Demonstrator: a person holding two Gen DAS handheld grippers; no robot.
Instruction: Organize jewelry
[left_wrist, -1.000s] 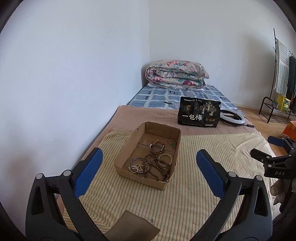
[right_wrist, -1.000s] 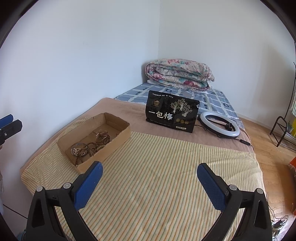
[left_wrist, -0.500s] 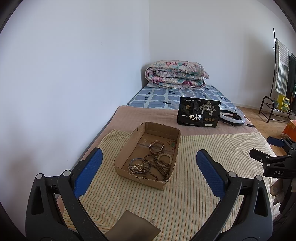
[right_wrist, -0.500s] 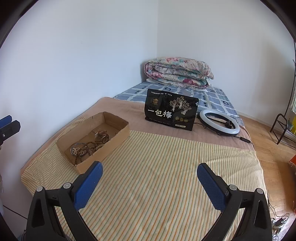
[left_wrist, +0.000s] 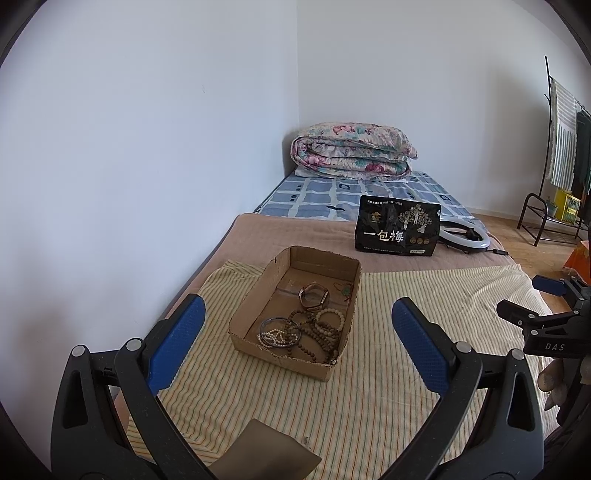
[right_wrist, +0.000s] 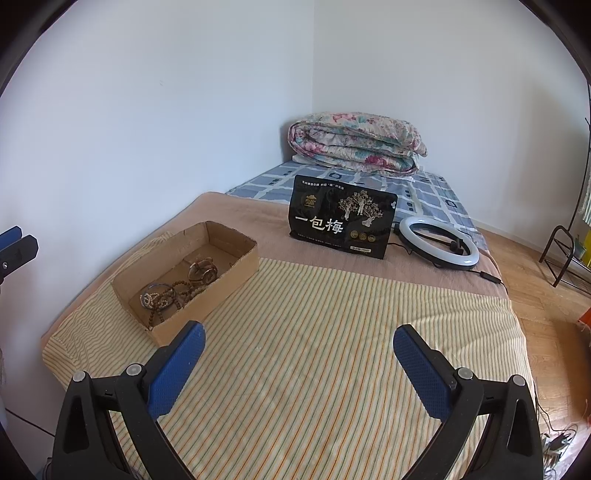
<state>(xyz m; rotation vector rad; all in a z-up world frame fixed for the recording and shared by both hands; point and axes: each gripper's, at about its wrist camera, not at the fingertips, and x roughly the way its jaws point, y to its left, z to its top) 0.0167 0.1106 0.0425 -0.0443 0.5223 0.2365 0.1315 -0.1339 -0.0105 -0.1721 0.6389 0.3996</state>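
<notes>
1. Left wrist view: the left gripper (left_wrist: 297, 317) hangs above the striped cloth (left_wrist: 388, 387), its blue-padded fingers (left_wrist: 176, 343) spread wide and holding nothing.
2. Just beyond the fingertips, toward 12 o'clock, the cardboard box (left_wrist: 280, 360) sits on the cloth with its top open.
3. Inside the box, a tangle of beaded bracelets (left_wrist: 314, 330) lies at the near end, and a watch (left_wrist: 313, 296) rests farther in, toward 12 o'clock of the beads.
4. At 1 o'clock from the box, well apart, a black bag (left_wrist: 398, 230) with white characters stands upright on the brown blanket (left_wrist: 280, 236); a ring light (left_wrist: 464, 236) lies just beside it at 3 o'clock.
5. A folded floral quilt (left_wrist: 352, 151) is stacked at the far end of the bed.
6. Right wrist view: the right gripper (right_wrist: 298, 338) is over the cloth with fingers (right_wrist: 421, 371) wide apart and empty; the box lies at 10 o'clock from it, near the left pad.
7. The right gripper also shows at the 3 o'clock edge of the left view.
</notes>
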